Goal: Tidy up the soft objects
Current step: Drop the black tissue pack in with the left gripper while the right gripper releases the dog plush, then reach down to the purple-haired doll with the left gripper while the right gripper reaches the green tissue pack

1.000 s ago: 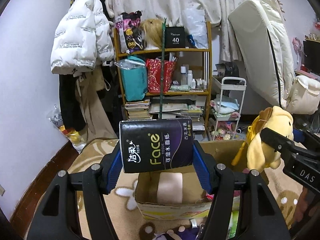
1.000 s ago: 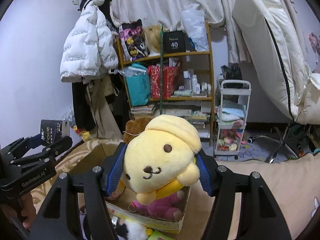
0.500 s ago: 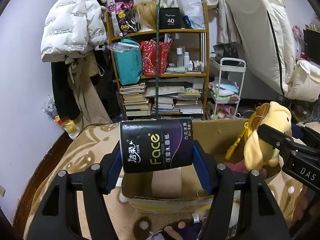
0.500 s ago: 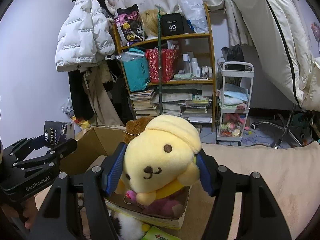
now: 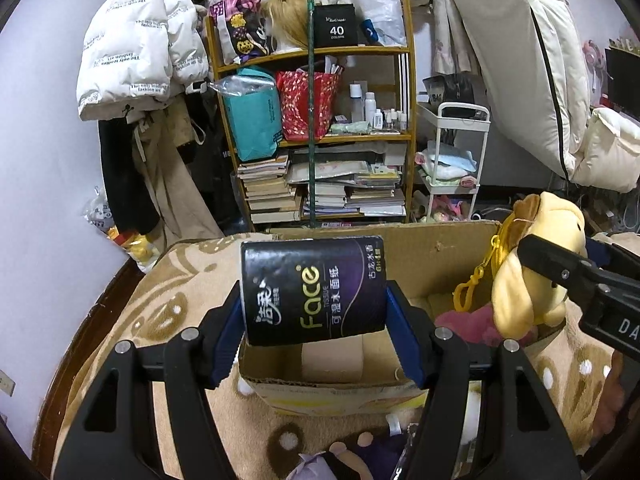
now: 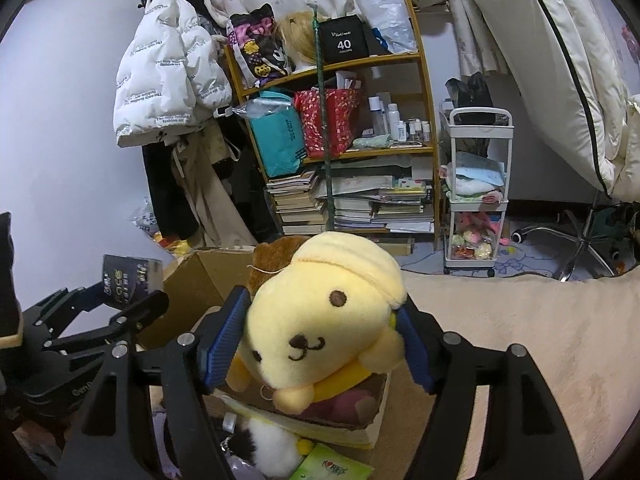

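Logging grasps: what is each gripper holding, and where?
Left gripper: black tissue pack, by its two ends. Right gripper: yellow dog plush, by its head's sides.

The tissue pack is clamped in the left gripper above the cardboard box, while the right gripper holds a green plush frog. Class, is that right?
One detail is wrong: the right gripper holds a yellow plush dog, not a green frog, as the right wrist view shows. The tissue pack is indeed clamped in the left gripper above the cardboard box.

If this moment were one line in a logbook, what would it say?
left gripper: shut on tissue pack | right gripper: shut on yellow plush dog | both above cardboard box
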Available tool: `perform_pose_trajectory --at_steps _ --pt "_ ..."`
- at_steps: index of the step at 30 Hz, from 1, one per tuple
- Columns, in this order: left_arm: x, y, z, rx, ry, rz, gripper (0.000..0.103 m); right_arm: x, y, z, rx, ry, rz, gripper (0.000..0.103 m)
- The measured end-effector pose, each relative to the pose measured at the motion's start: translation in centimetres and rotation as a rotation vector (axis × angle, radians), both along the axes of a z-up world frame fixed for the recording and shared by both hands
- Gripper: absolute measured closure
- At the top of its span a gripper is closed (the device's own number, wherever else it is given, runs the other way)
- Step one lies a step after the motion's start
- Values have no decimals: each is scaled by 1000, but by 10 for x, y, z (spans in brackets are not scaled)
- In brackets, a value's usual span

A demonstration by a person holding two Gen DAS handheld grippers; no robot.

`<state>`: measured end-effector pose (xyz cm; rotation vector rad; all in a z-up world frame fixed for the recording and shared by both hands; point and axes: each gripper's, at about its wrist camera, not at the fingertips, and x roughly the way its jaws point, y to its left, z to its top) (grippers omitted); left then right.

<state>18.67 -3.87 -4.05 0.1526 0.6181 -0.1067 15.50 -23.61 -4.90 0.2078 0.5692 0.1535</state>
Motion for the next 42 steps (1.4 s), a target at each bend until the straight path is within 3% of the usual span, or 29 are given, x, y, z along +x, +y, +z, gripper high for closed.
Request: perform_pose_trajectory --at_steps 3,7,8,10,12,16,29,32,42 --pt "-2 0 1 12 -6 18 27 -3 1 1 -8 -5 -5 27" --pt "-8 1 2 32 -12 12 26 -3 2 4 -8 6 -2 25" --pt "-9 2 3 34 -10 16 26 -5 2 5 -3 5 -3 23" --pt "-12 5 4 27 -2 22 25 -7 2 6 0 -3 -9 9" --pt "-17 9 6 18 0 33 18 -13 2 10 2 -18 -17 6" --pt "-30 19 13 25 -9 57 16 -22 6 16 -18 -20 -15 1" --pt "-74 41 34 17 -3 92 14 -72 17 31 -40 -25 -6 0" --pt "-87 42 36 18 0 95 9 -82 16 32 -45 -14 -11 0" --pt "-123 46 37 13 20 103 9 -110 15 35 -41 2 -32 0"
